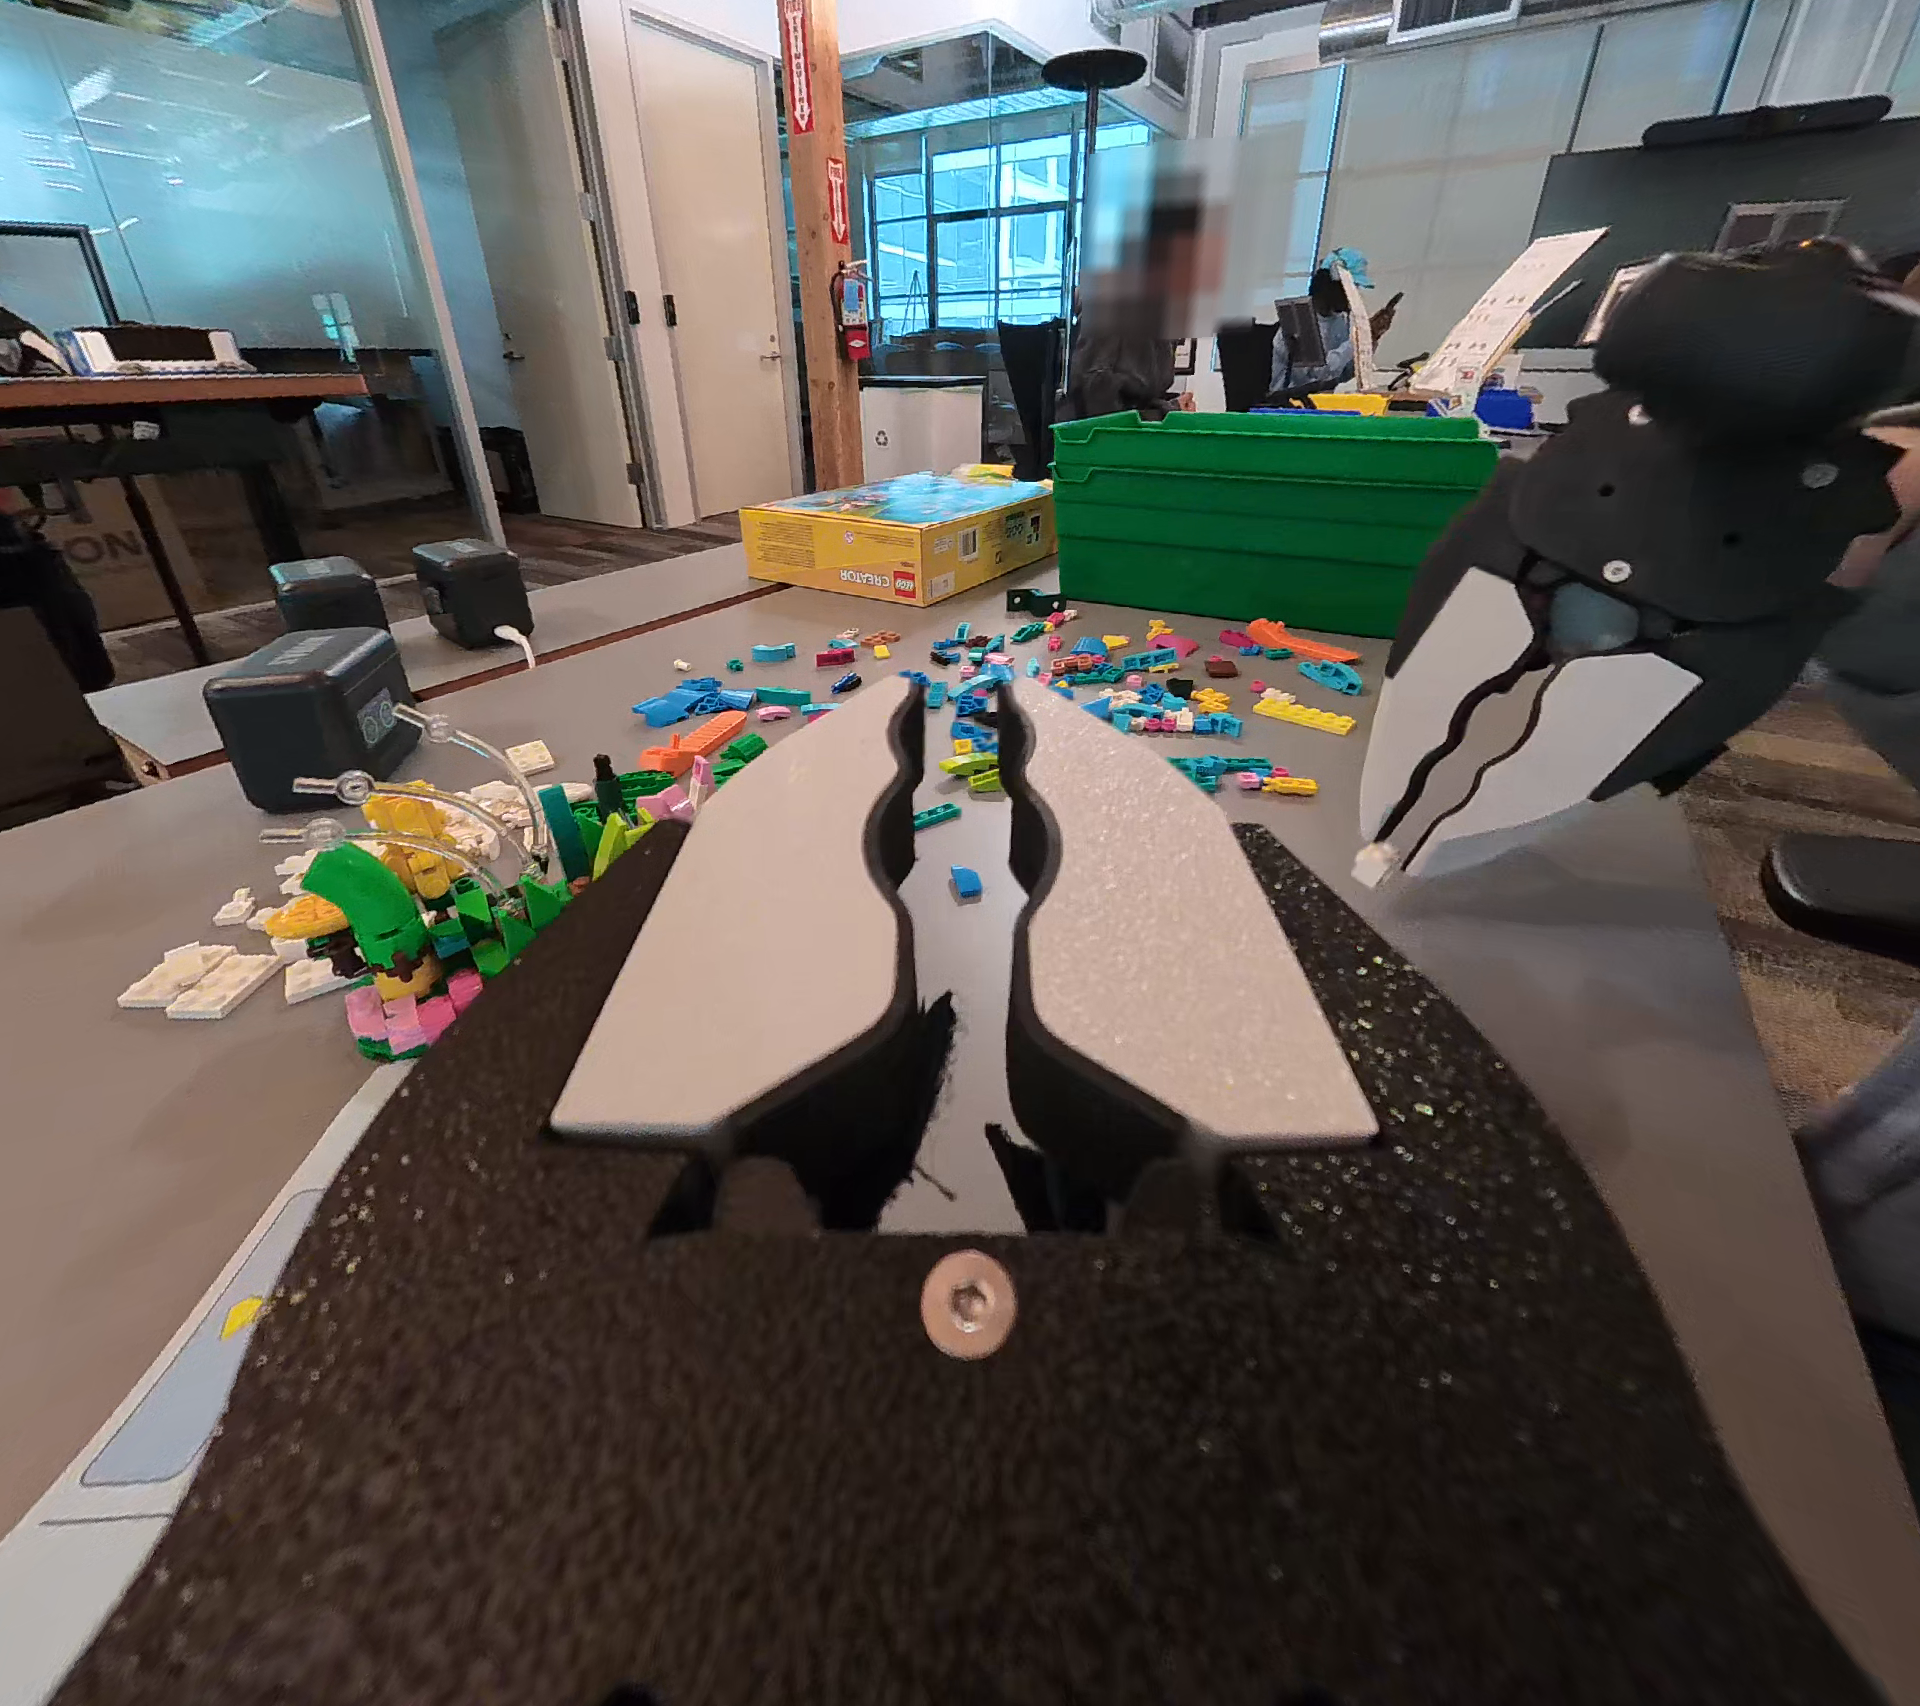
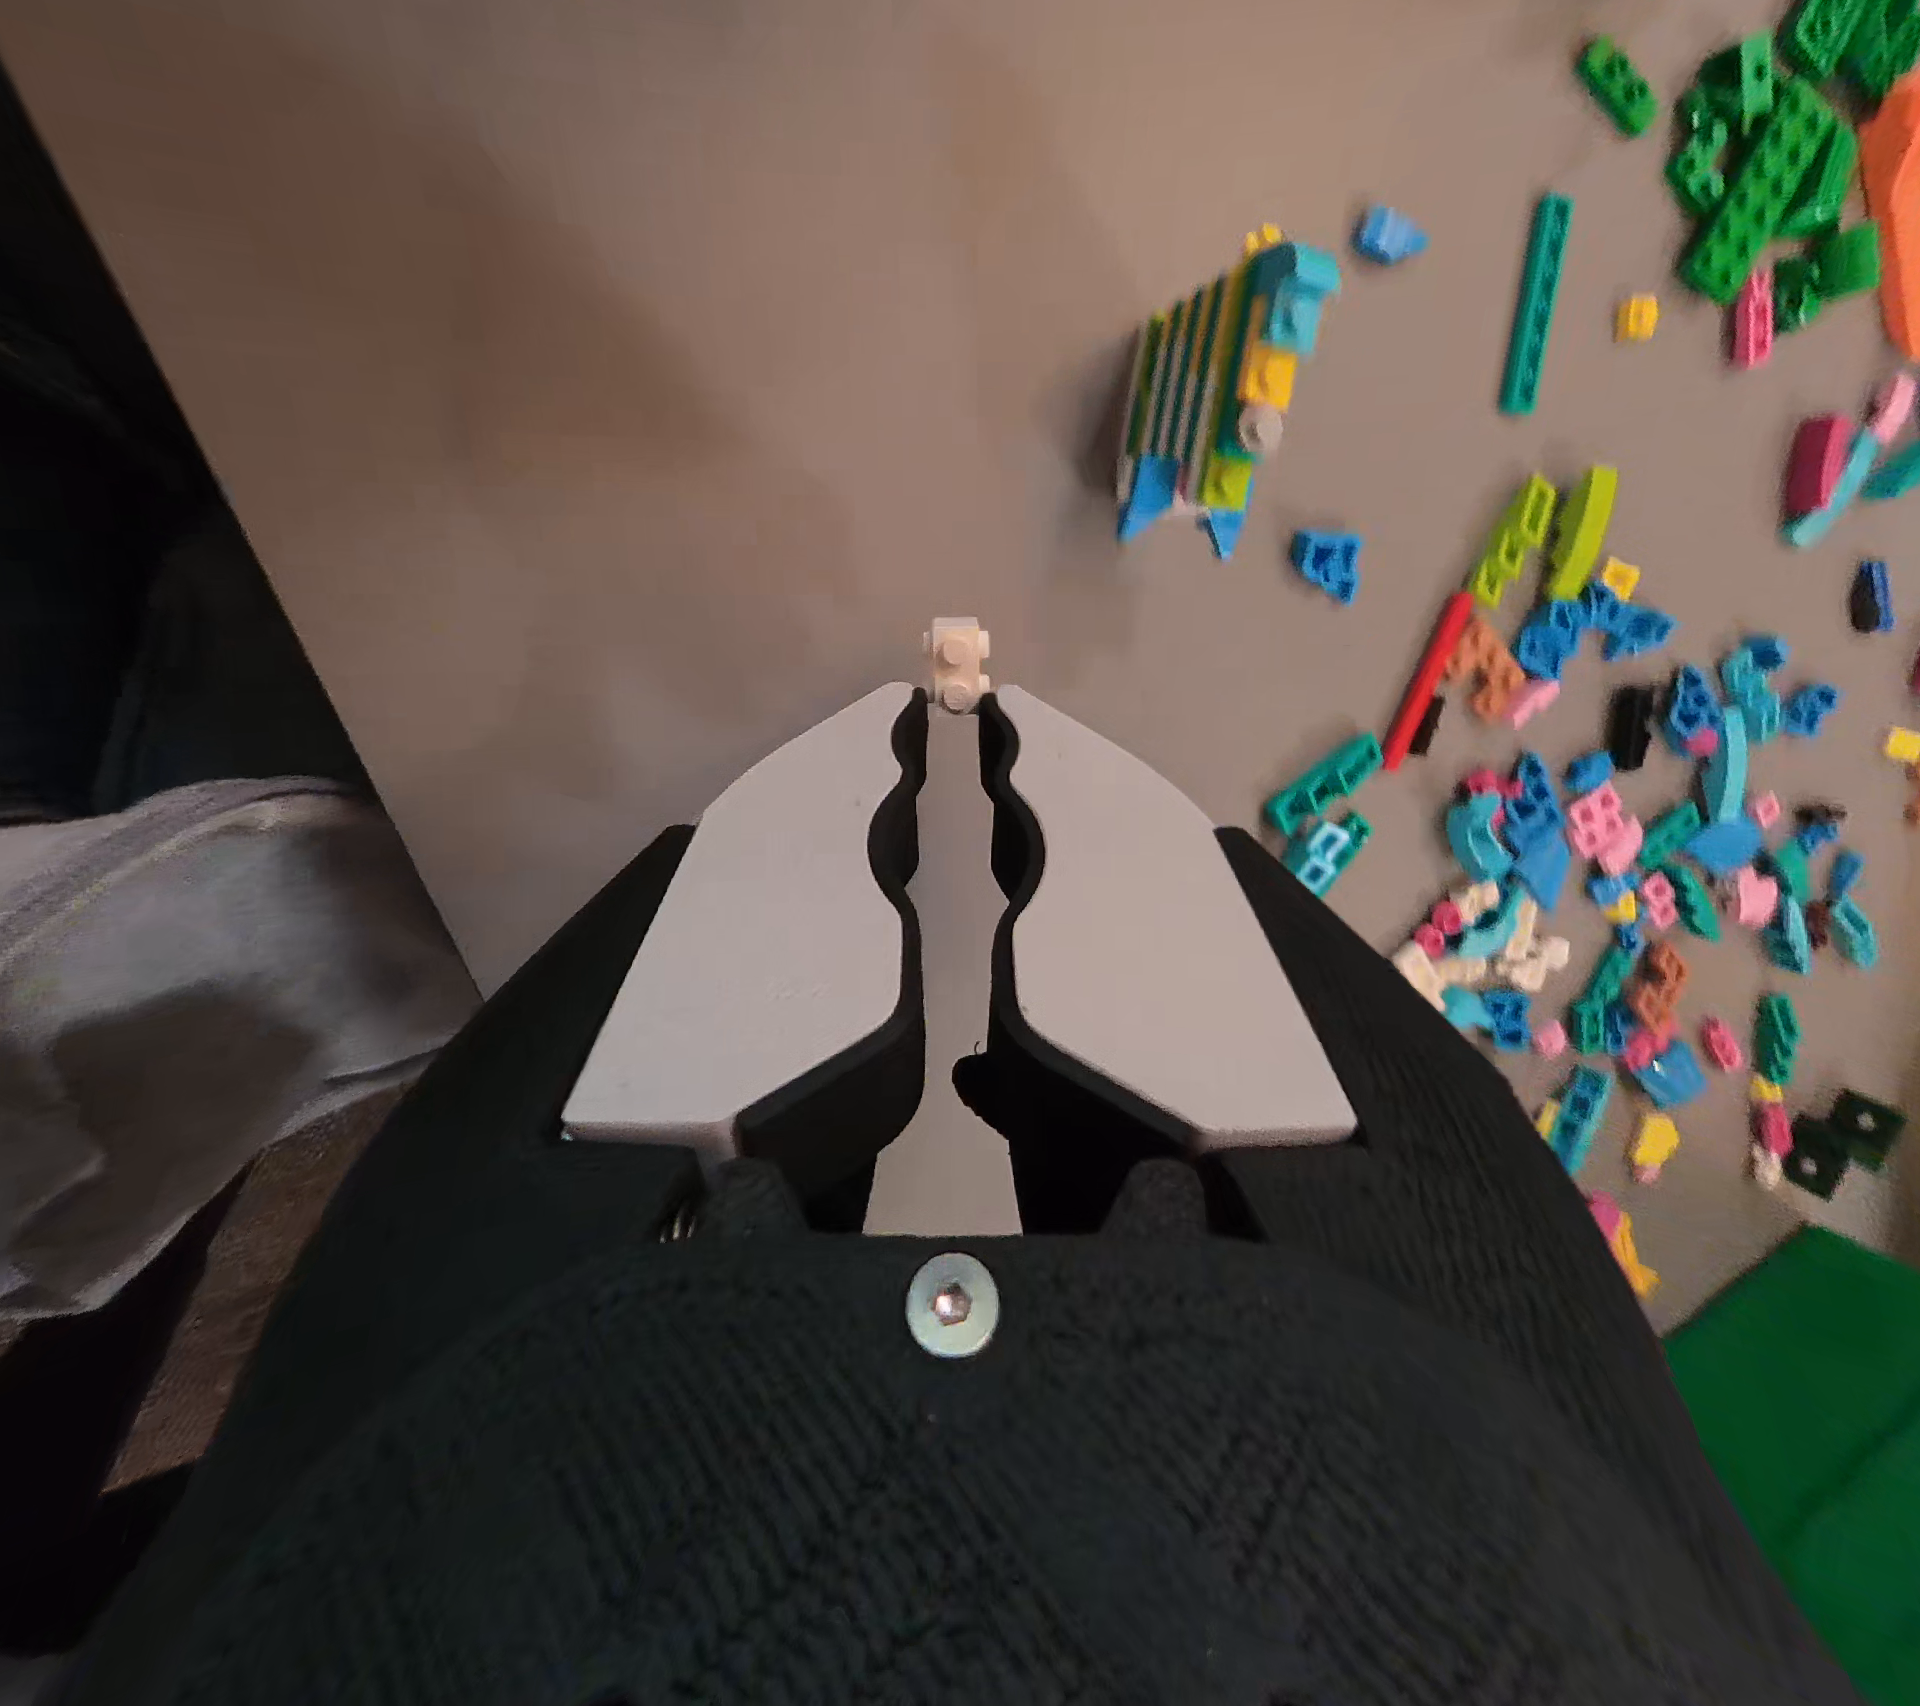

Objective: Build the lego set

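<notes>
- Far left on my grey desk (image 1: 125,1137), I see flat white plates (image 1: 203,981) lying loose, touching a half-built green, yellow and pink model (image 1: 400,918) with clear curved stalks.
- My left tongs (image 1: 961,700) hang above the desk with a narrow gap between the tips and nothing held in it; one small blue piece (image 1: 965,882) lies on the desk under the gap.
- Beyond those tips, loose bricks (image 1: 1122,690) in blue, teal, pink and yellow are scattered across the desk, with a yellow set box (image 1: 894,555) and a stack of green trays (image 1: 1268,524) behind them.
- To the right, my right tongs (image 1: 1387,851) point down at the desk, pinched on a small white piece (image 1: 1371,867) right at the tips.
- From the right wrist view, that small white piece (image 2: 958,657) sticks out past the tips of the right tongs (image 2: 956,700), clamped only by its near end, above bare desk (image 2: 623,254).
- Right of it lies a striped blue, green and yellow sub-build (image 2: 1221,399), well apart from the tongs, then the loose bricks (image 2: 1662,877) and green plates (image 2: 1787,129).
</notes>
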`<action>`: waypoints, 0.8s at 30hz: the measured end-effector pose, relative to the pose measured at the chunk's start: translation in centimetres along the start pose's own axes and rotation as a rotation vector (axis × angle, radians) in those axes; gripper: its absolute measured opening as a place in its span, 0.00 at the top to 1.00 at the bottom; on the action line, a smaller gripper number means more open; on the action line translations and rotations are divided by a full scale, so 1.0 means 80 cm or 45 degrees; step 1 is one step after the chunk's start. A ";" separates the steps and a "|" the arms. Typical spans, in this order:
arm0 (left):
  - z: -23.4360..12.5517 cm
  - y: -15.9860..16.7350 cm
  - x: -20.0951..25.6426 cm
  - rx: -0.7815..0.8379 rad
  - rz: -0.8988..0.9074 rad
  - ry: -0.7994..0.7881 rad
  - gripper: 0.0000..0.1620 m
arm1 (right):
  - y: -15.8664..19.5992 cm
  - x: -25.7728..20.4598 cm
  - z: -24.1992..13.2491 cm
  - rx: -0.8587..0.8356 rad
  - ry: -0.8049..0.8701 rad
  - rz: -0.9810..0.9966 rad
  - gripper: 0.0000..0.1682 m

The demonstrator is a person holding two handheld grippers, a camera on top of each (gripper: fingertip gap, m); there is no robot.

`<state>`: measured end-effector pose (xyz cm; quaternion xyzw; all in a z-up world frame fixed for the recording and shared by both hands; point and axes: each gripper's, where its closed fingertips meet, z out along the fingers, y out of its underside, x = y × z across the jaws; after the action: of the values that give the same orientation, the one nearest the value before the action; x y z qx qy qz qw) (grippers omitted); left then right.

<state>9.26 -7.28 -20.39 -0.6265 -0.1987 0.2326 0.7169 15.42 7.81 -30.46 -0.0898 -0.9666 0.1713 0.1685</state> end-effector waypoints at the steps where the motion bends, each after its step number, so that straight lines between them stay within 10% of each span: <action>1: 0.000 0.001 -0.001 -0.003 0.004 -0.011 0.92 | 0.006 0.004 -0.001 -0.014 0.004 0.013 0.95; 24: 0.001 0.006 -0.002 0.008 -0.032 0.025 0.92 | -0.025 0.007 0.025 0.006 -0.076 -0.110 0.95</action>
<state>9.03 -7.24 -20.89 -0.6238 -0.1988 0.2181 0.7237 13.94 5.51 -31.37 -0.0424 -0.9738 0.1687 0.1468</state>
